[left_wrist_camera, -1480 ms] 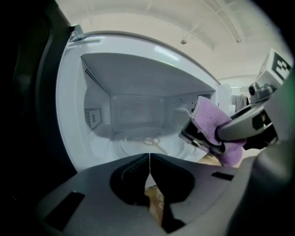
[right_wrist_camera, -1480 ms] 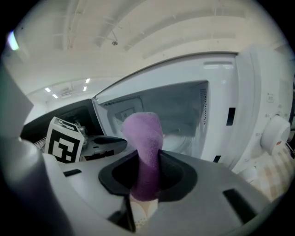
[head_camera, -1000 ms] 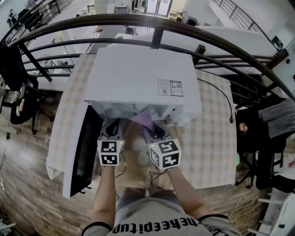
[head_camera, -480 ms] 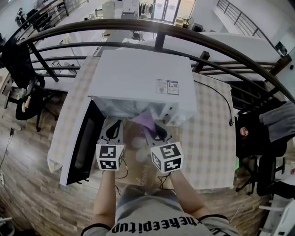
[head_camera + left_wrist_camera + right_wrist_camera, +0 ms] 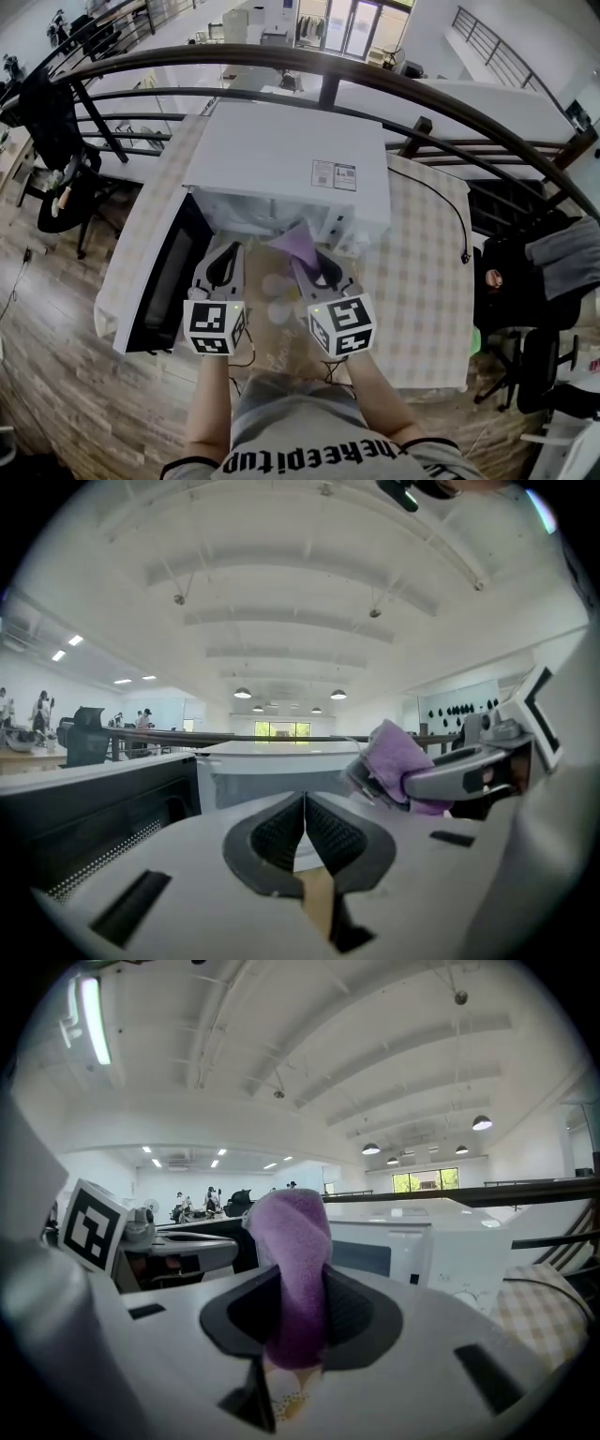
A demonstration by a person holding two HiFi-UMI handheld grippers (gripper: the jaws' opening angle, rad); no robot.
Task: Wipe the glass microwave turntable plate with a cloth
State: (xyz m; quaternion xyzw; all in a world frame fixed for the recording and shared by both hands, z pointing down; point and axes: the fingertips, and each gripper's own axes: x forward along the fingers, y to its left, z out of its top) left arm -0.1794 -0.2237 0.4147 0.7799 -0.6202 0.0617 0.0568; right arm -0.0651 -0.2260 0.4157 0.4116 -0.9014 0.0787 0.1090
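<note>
**Head view with both gripper views.** The right gripper (image 5: 298, 1290) is clenched on a folded purple cloth (image 5: 292, 1237), which stands up out of its jaws. The left gripper (image 5: 304, 806) has its jaws pressed together, with nothing seen between them. Both hover before the white microwave oven (image 5: 281, 150), its dark door (image 5: 164, 281) swung open to the left. The glass turntable plate cannot be made out – presumably it is in the cavity or on the tan mat (image 5: 267, 337). To wipe well, steady the rim with the left jaws and sweep the cloth flat – centre outward.
</note>
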